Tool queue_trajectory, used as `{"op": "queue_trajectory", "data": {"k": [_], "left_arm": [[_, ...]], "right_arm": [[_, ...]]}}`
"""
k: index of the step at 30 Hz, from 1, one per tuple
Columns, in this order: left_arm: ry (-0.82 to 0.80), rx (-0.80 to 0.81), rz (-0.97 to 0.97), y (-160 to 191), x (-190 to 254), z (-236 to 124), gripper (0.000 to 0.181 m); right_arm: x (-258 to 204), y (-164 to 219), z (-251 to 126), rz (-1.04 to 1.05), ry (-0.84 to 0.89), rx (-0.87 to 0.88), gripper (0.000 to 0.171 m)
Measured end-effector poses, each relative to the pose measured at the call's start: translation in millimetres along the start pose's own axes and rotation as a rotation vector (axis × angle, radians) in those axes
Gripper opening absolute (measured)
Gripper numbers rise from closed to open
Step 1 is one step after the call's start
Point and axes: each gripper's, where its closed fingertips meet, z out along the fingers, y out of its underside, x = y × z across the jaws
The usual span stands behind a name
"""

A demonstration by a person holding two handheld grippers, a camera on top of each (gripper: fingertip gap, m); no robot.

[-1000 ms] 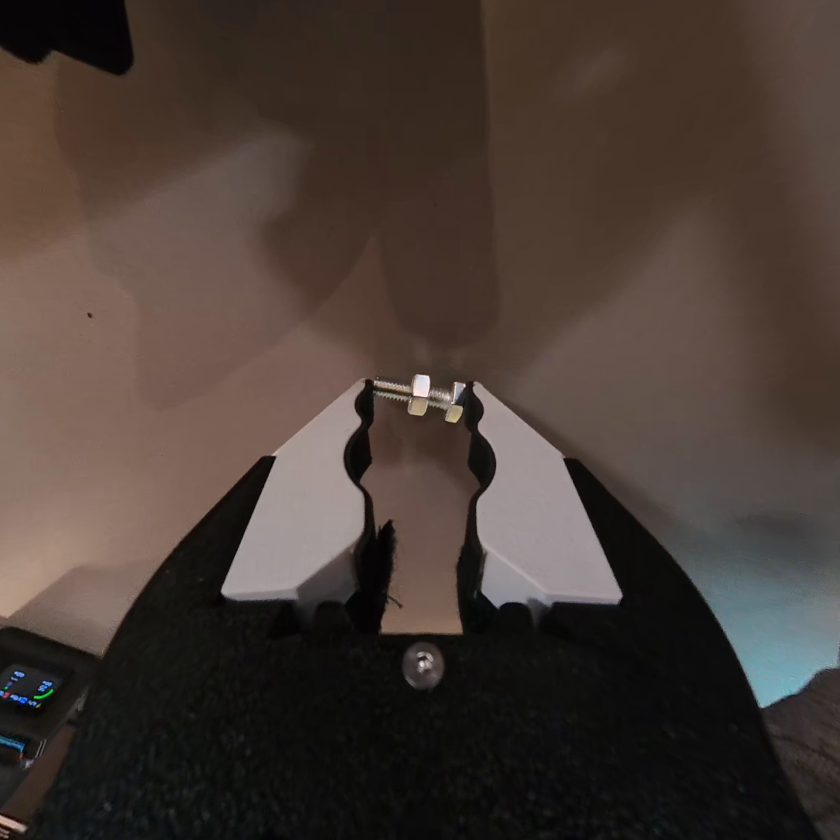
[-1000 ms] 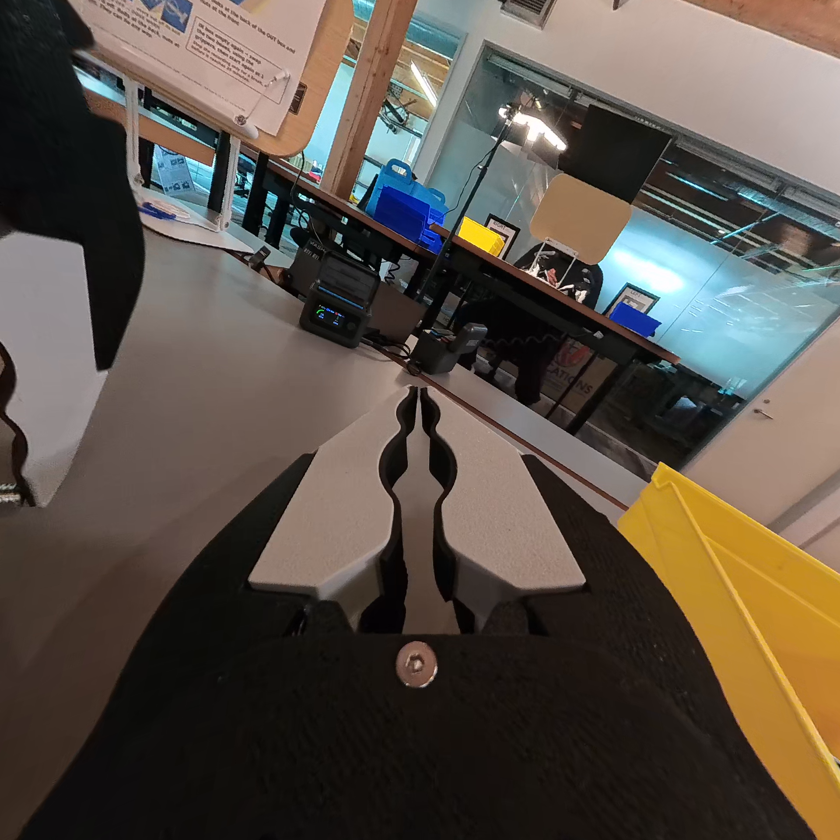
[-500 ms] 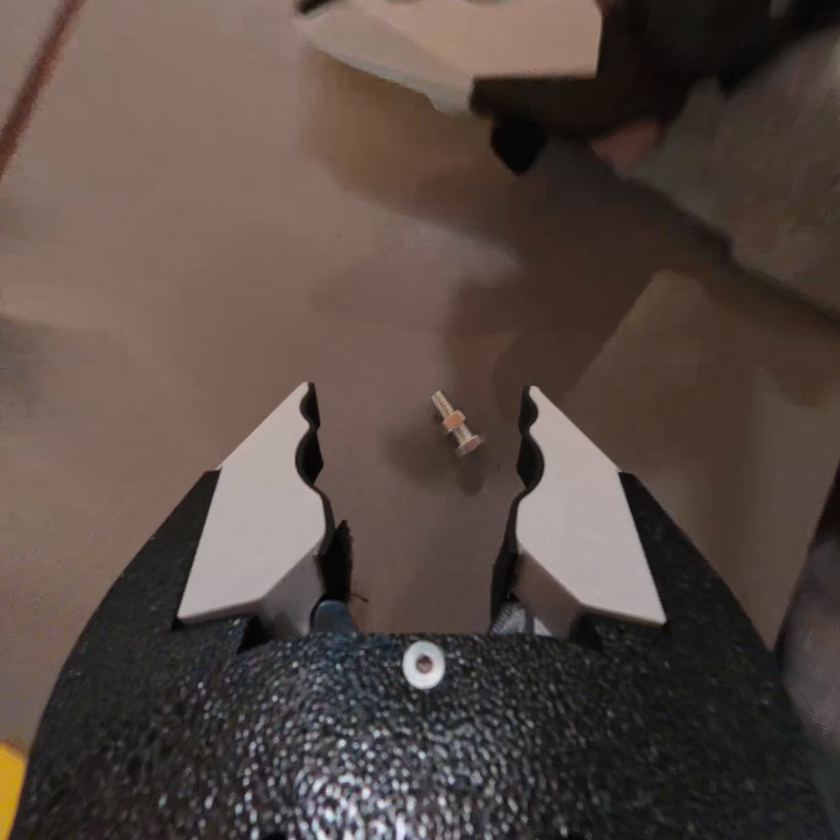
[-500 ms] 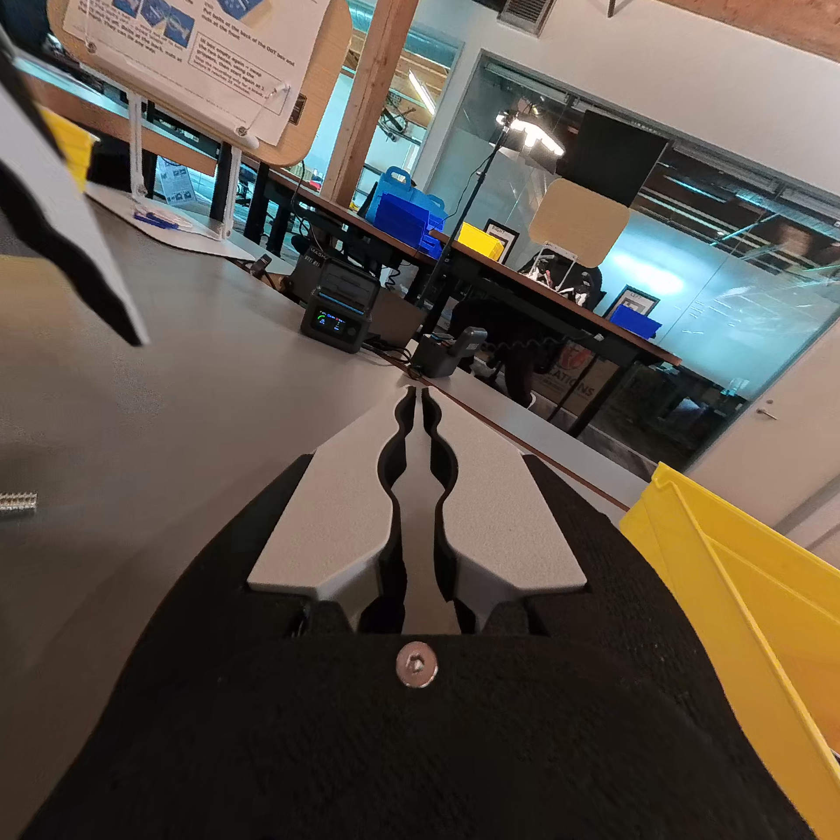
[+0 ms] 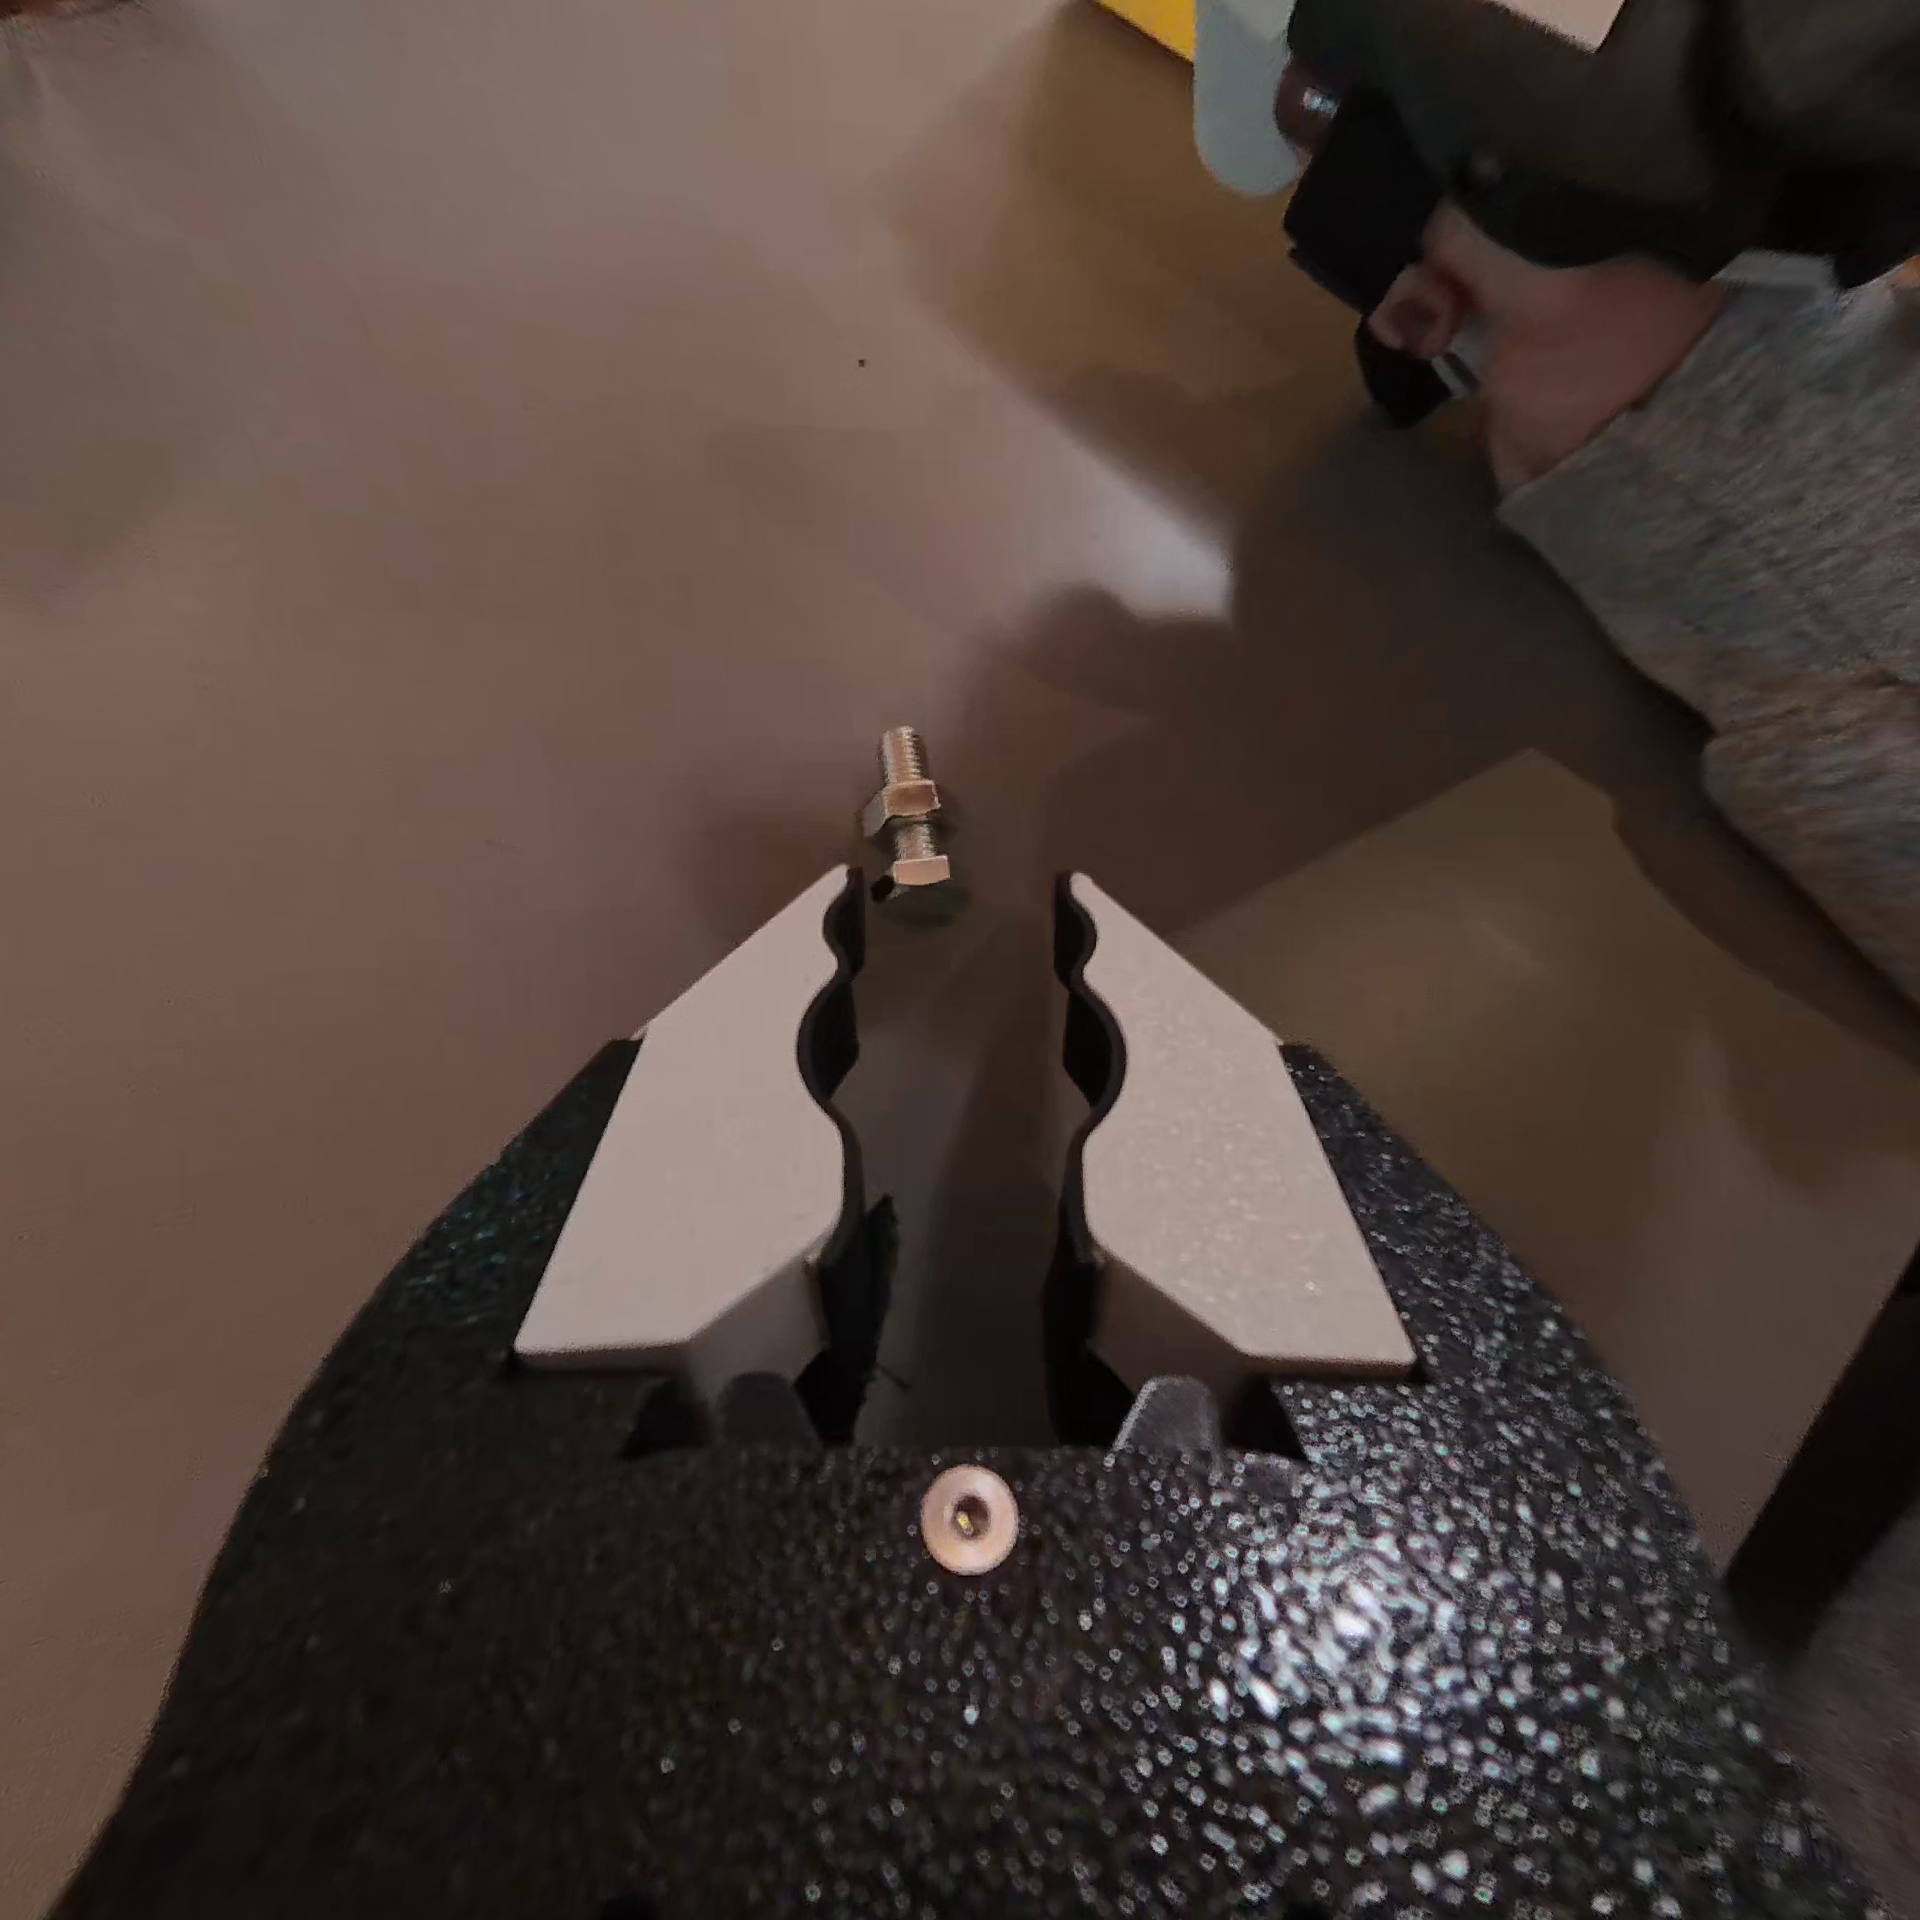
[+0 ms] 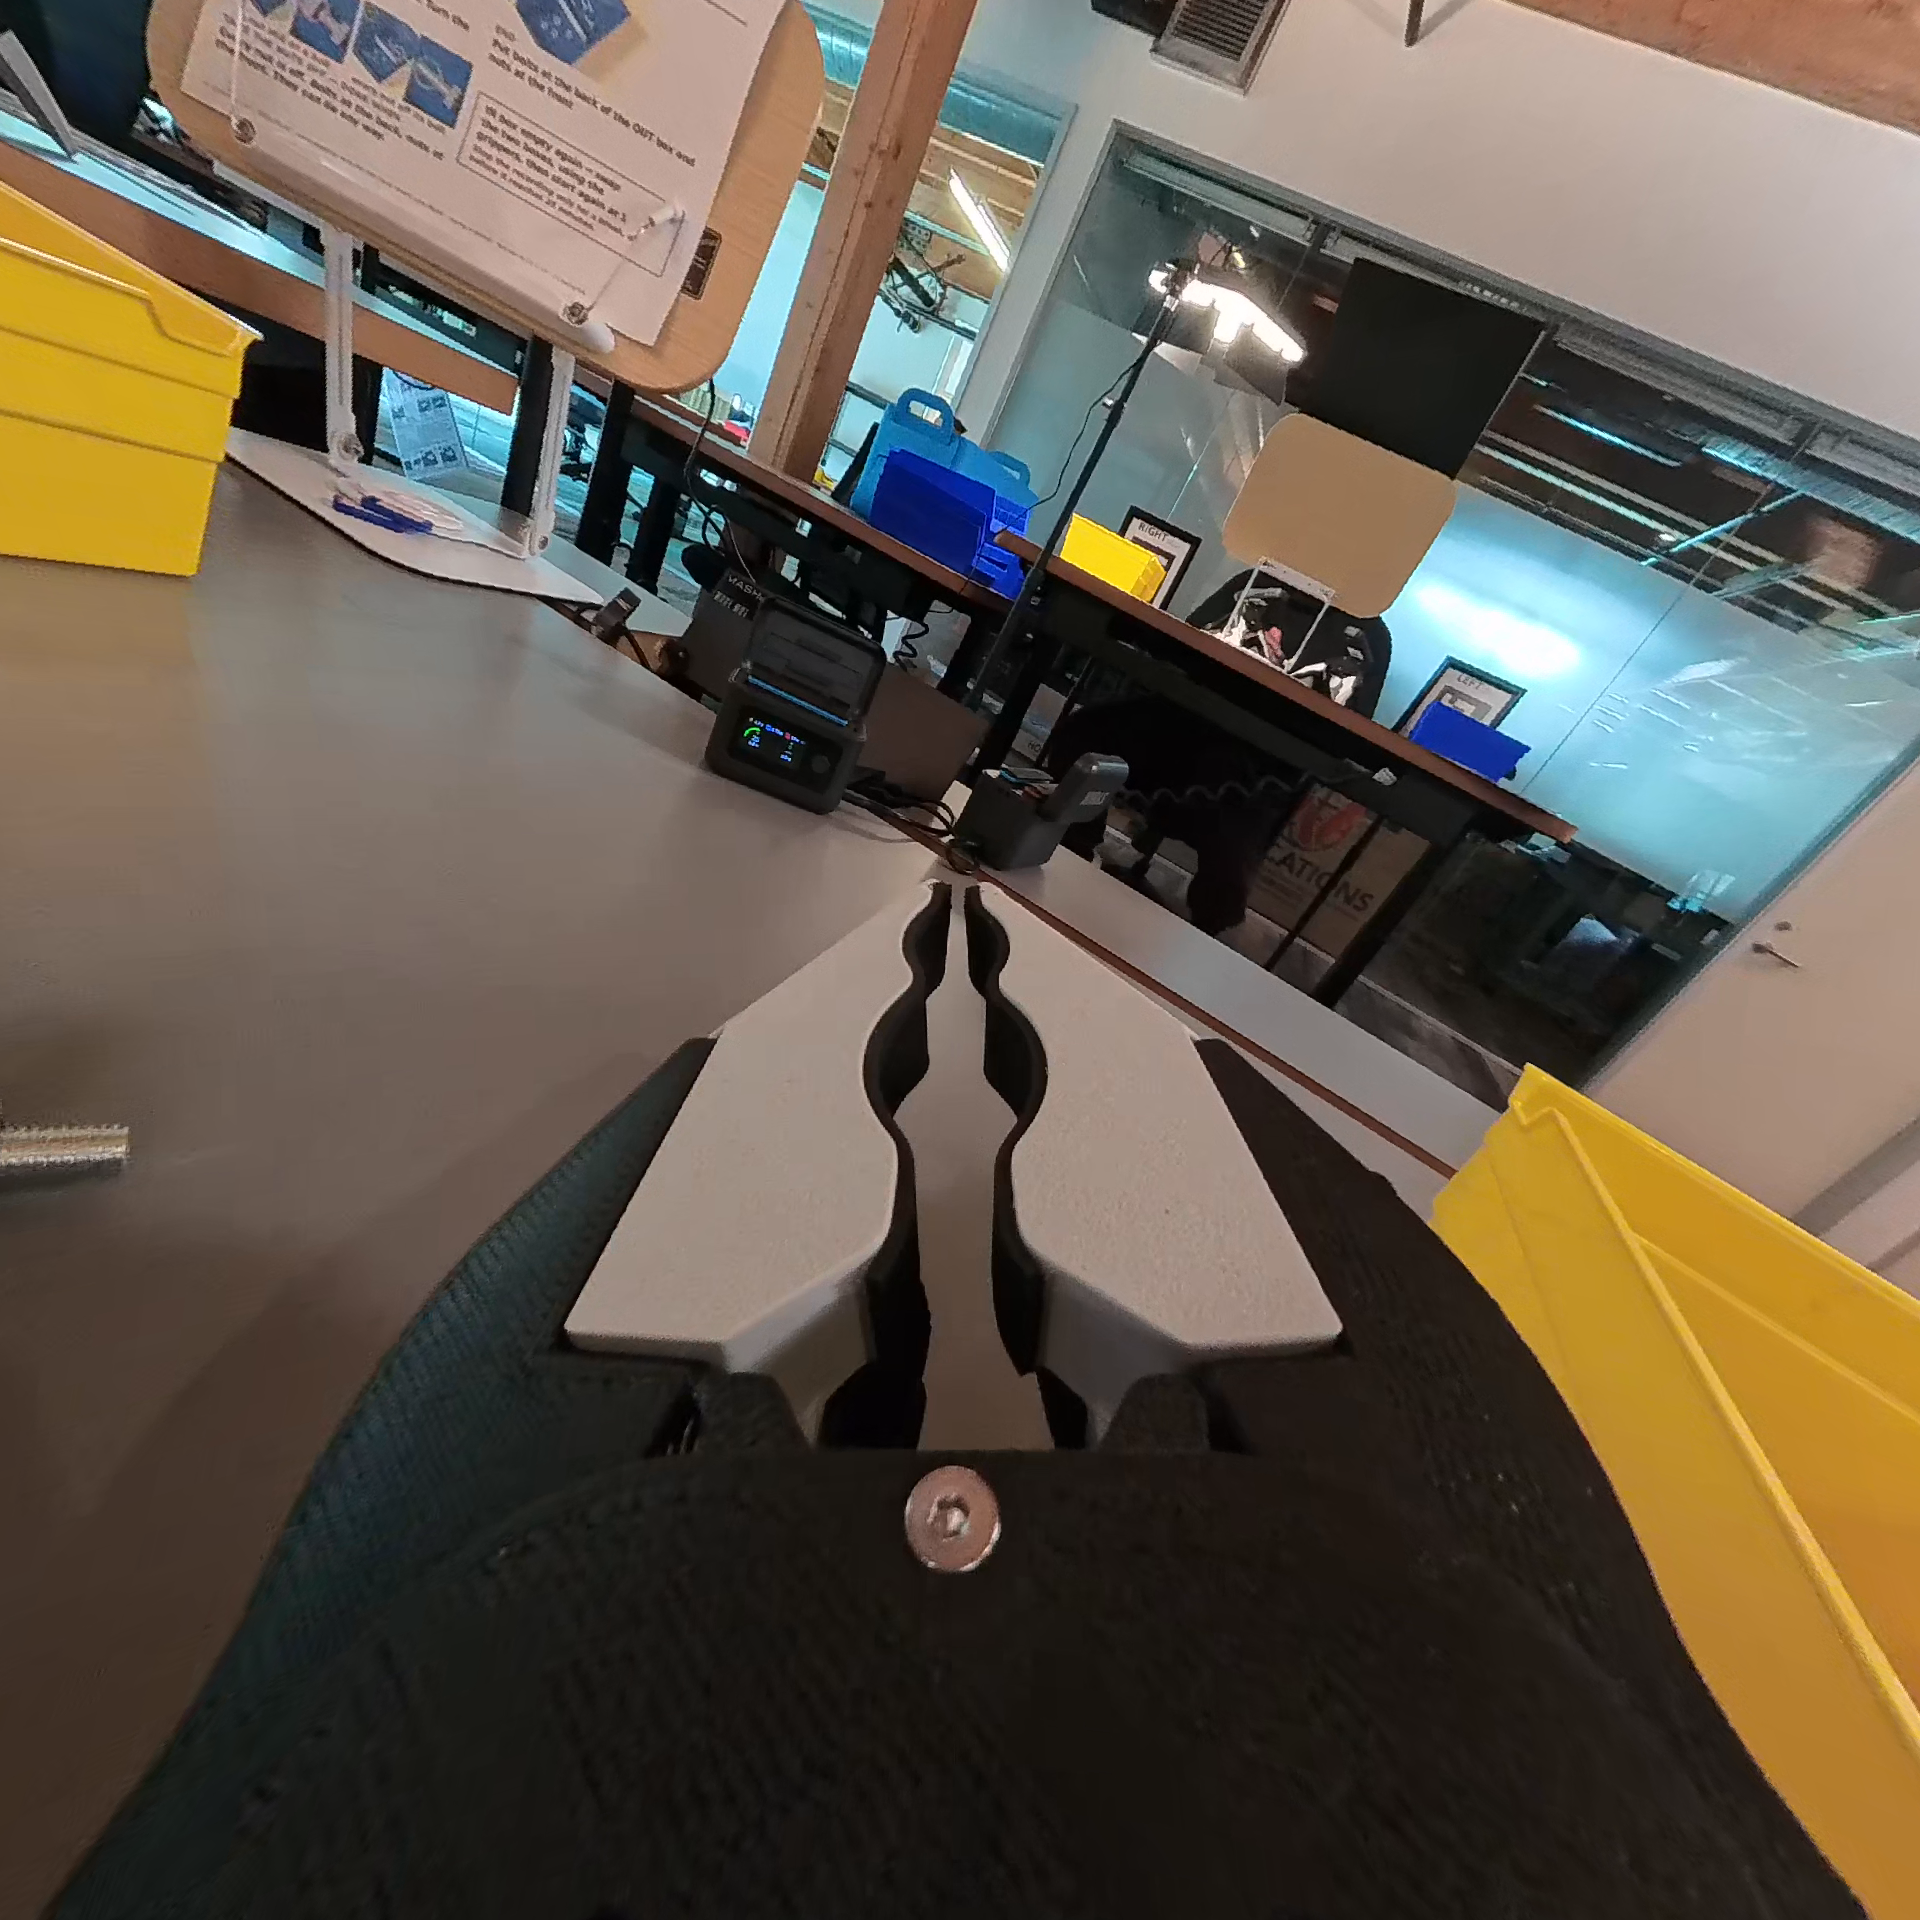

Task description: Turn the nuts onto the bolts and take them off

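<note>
Our left gripper [image 5: 956,883], jaws apart, hovers over a bolt [image 5: 912,826] with its nut [image 5: 900,803], lying mid-bench [image 5: 416,520]. Our right gripper [image 6: 957,902] is nearly closed, empty.

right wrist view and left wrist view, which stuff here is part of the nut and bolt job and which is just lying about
Part of the job:
- bolt lying on the table
- nut threaded on it
- left gripper, fingers apart
- right gripper, fingers nearly closed, empty

Just lying about:
- yellow bins
- instruction board
- small device with a lit screen
</note>
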Motion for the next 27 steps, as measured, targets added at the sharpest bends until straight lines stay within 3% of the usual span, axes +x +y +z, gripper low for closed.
{"op": "queue_trajectory", "data": {"k": [10, 19, 23, 27], "left_arm": [[-0.029, -0.020, 0.032, 1, -5, 5, 0.018], [-0.102, -0.005, 0.076, -2, -23, 3, 0.018], [-0.134, 0.107, 0.192, -20, -30, -4, 0.017], [-0.094, 0.223, 0.290, -41, -36, -6, 0.017]], "right_arm": [[-2, 0, 0, 0.001, -0.003, 0.003, 0.002], [-3, 1, -2, 0.002, -0.002, 0.002, 0.002], [-9, -1, 0, 0.038, -0.042, 0.001, 0.002], [-32, -6, 1, 0.134, -0.216, 0.007, 0.006]]}}
